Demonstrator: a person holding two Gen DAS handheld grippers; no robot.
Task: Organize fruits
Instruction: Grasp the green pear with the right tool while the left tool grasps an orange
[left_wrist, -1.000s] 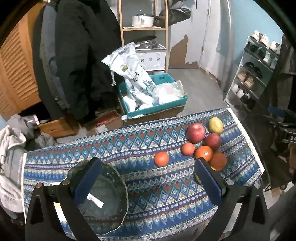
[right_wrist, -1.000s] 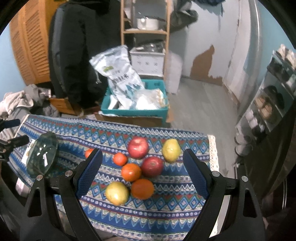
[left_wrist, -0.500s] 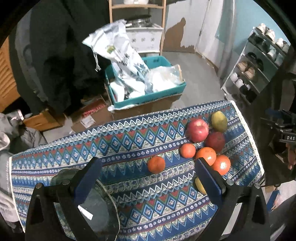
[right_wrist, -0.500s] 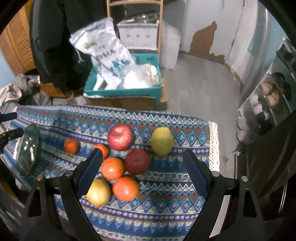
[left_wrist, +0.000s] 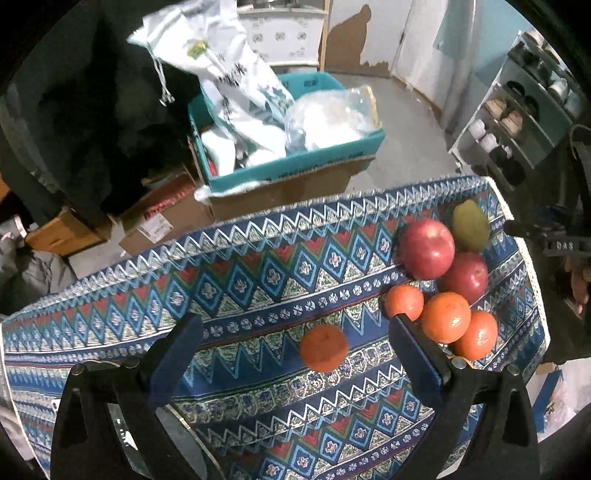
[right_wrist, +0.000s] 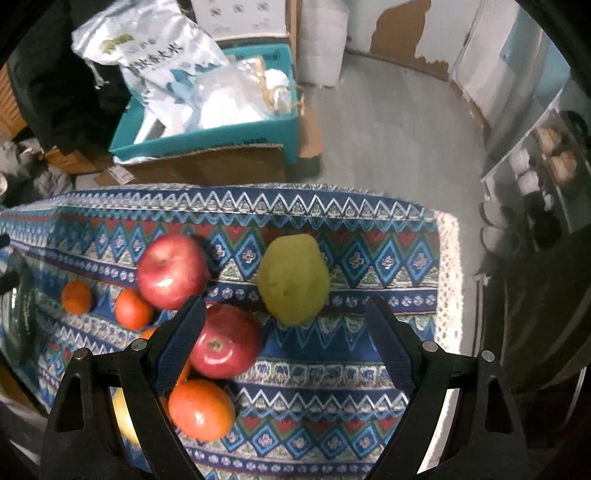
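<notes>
Fruit lies on a patterned tablecloth (left_wrist: 258, 273). In the left wrist view a lone small orange (left_wrist: 324, 348) sits just ahead of my open left gripper (left_wrist: 295, 354), between its fingers. To the right cluster a red apple (left_wrist: 426, 248), a darker apple (left_wrist: 464, 277), a green pear (left_wrist: 471, 225) and several oranges (left_wrist: 446, 316). In the right wrist view my open right gripper (right_wrist: 286, 332) hovers over the dark apple (right_wrist: 225, 341) and the pear (right_wrist: 293, 278), holding nothing. The glass bowl (right_wrist: 14, 325) shows at the left edge there.
Beyond the table's far edge stands a teal crate (left_wrist: 295, 162) full of bags on a cardboard box. A shoe rack (left_wrist: 524, 122) is at the right. The cloth's lace edge (right_wrist: 448, 280) marks the table's right end. A hand (left_wrist: 578, 284) holds the other gripper at right.
Both grippers have moved forward and down toward the fruit, which looks larger. The bowl has slid out of the left wrist view beneath the left gripper.
</notes>
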